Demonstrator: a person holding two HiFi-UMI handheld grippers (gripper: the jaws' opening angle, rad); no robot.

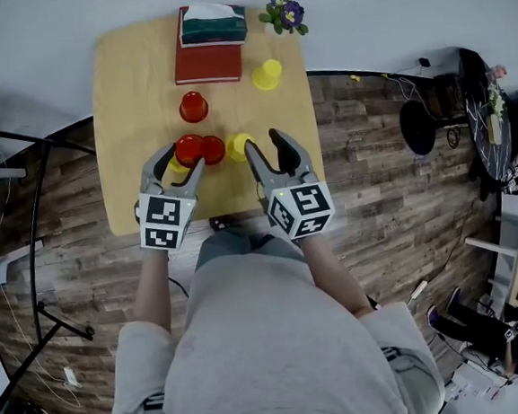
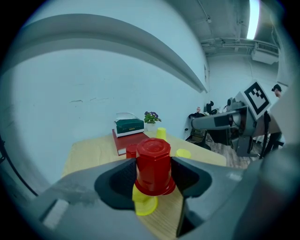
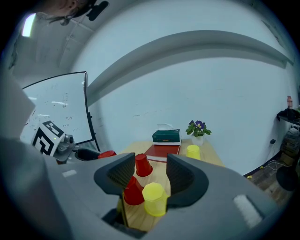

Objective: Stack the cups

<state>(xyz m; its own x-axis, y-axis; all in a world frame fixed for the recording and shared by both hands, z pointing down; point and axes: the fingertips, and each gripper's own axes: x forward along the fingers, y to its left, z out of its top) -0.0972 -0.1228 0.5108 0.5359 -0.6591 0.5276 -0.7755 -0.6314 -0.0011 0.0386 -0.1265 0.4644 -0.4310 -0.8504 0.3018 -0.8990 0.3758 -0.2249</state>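
Observation:
My left gripper is shut on an upside-down red cup, both pads against its sides. Under it stands an upside-down yellow cup, and the red cup partly covers it. My right gripper is open. Another yellow cup stands in the gap in front of its jaws, ungripped, with a red cup touching its left side. Farther back stand a single red cup and a single yellow cup.
At the wooden table's far edge lie a red book with a green tissue box on it, and a small potted plant. The table's right edge is close to my right gripper. A black metal stand stands left of the table.

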